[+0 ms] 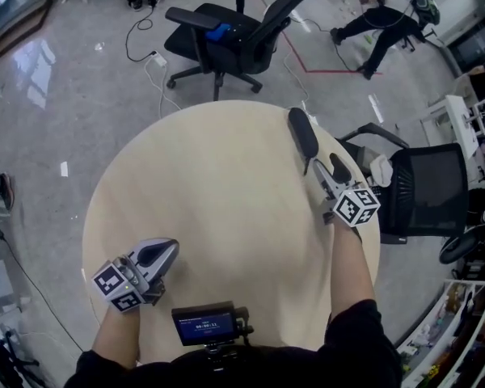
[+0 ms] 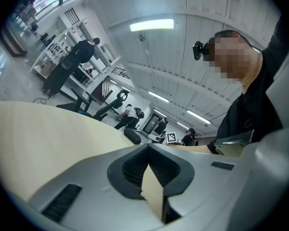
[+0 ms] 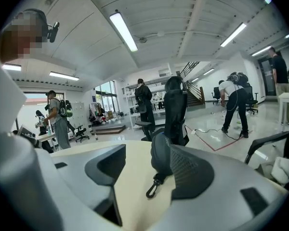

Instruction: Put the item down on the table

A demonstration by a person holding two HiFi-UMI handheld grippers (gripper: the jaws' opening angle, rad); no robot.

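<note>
A dark oblong zip case (image 1: 302, 132) with a small clip at its near end lies on the round beige table (image 1: 218, 208) at its far right. My right gripper (image 1: 327, 170) sits just behind it with the jaws spread open. In the right gripper view the case (image 3: 161, 157) rests on the tabletop between the jaws, close against the right pad (image 3: 195, 172), and the left pad (image 3: 106, 165) stands apart from it. My left gripper (image 1: 158, 255) is low at the table's near left, shut with nothing in it (image 2: 148, 148).
A small screen device (image 1: 204, 326) sits at the table's near edge. A black office chair (image 1: 226, 35) stands beyond the far edge and another (image 1: 428, 188) is close on the right. Cables lie on the floor, and people stand farther off.
</note>
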